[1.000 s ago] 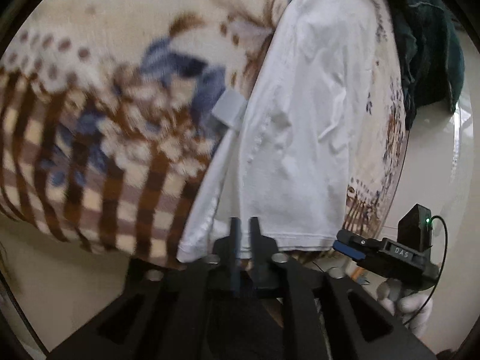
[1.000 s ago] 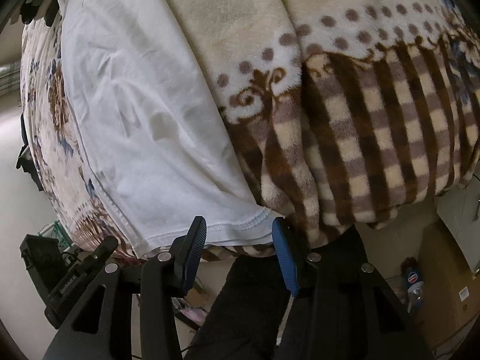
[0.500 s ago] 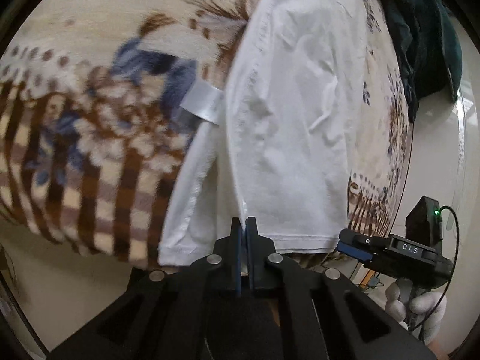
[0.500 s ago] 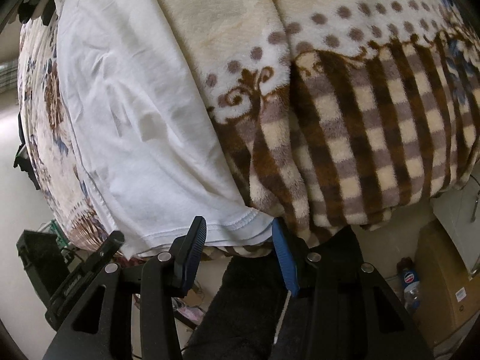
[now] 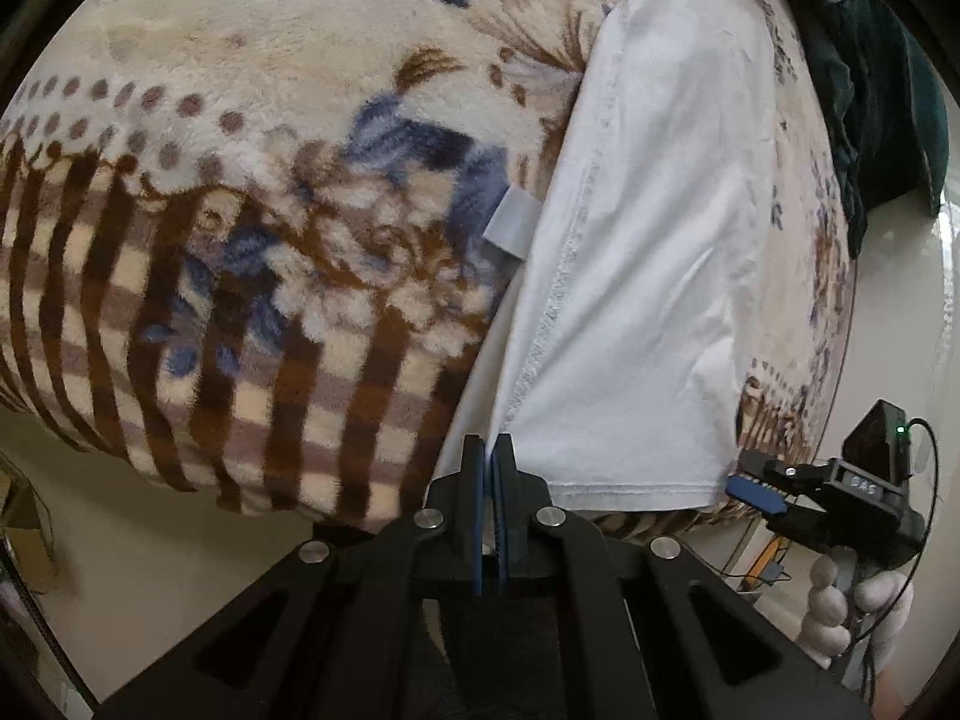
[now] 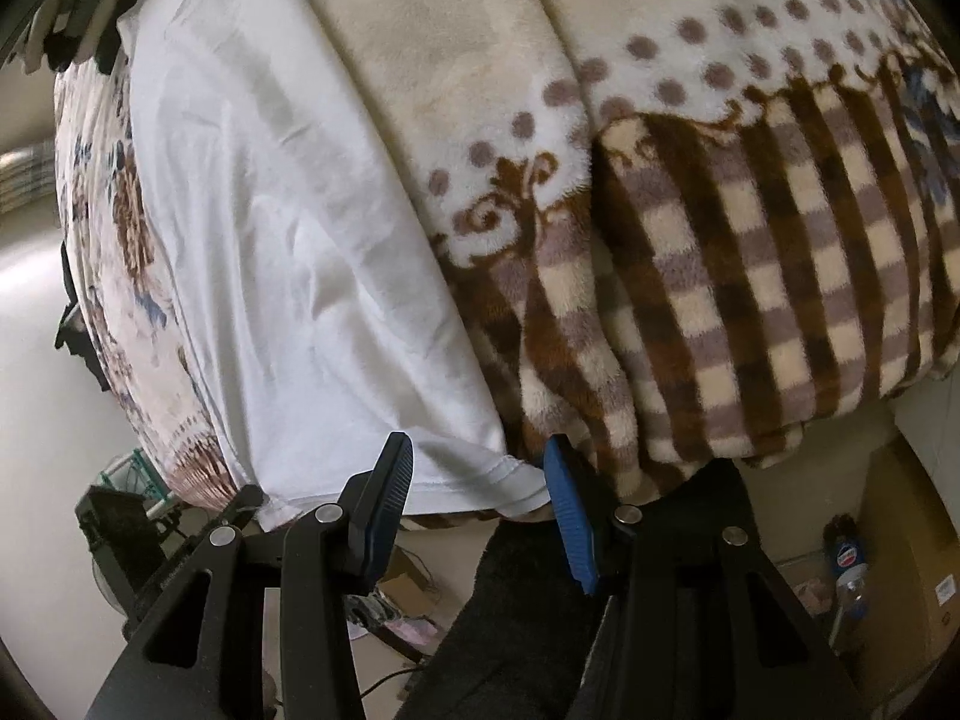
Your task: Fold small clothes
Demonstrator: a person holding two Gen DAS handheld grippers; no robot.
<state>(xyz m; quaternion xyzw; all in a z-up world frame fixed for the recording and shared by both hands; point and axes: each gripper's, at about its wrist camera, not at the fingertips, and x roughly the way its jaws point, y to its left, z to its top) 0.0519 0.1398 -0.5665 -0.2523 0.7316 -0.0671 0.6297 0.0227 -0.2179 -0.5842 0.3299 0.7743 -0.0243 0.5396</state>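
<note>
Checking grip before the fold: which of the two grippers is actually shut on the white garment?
The left gripper: its blue pads pinch the white garment at the hem corner. The right gripper stands open around the other corner.

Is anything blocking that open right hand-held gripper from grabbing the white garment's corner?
Nothing visible does. The right hand-held gripper stands open with the white garment hem corner lying directly between its fingers, over the blanket edge.

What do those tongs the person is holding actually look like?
Both tongs are matte black plastic frames with triangular cut-outs and silver rivets; their fingers carry ribbed blue pads. The right one has a small green light, a thin black cable, and a white-gloved hand.
</note>
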